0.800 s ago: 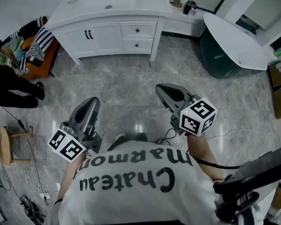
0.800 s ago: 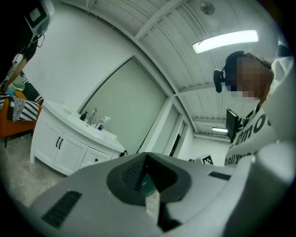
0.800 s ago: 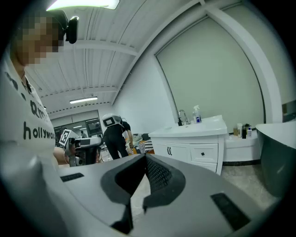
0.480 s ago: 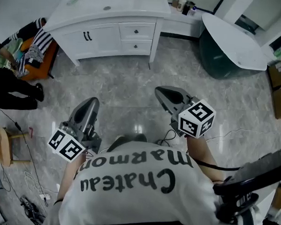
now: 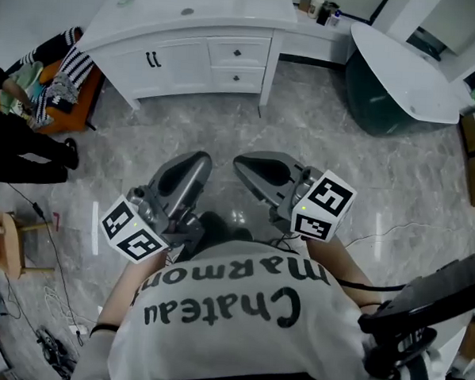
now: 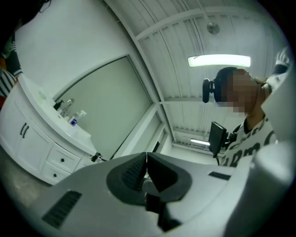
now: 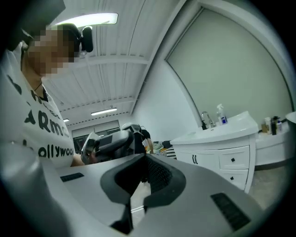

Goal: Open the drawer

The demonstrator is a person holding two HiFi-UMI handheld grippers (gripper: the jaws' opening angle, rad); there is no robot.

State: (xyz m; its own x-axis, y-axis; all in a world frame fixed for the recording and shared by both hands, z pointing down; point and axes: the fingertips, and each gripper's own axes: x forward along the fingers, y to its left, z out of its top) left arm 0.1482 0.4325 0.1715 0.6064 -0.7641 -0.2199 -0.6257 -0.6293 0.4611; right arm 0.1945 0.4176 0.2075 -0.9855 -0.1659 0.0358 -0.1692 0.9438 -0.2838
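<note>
Left claw [image 5: 196, 161] and right claw [image 5: 243, 166], both closed; two drawers [image 5: 238, 52] [image 5: 237, 78].

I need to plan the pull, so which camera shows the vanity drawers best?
Right gripper view: both drawers face it nearly level, fronts plain, both shut. The head view shows them from steeply above; the left gripper view shows them small and tilted.

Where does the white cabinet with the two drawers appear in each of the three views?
Head view: white cabinet at the top, left of centre.
Left gripper view: at the left edge, tilted.
Right gripper view: at the right, upright.
Shared landmark: the pair of dark door handles.
</note>
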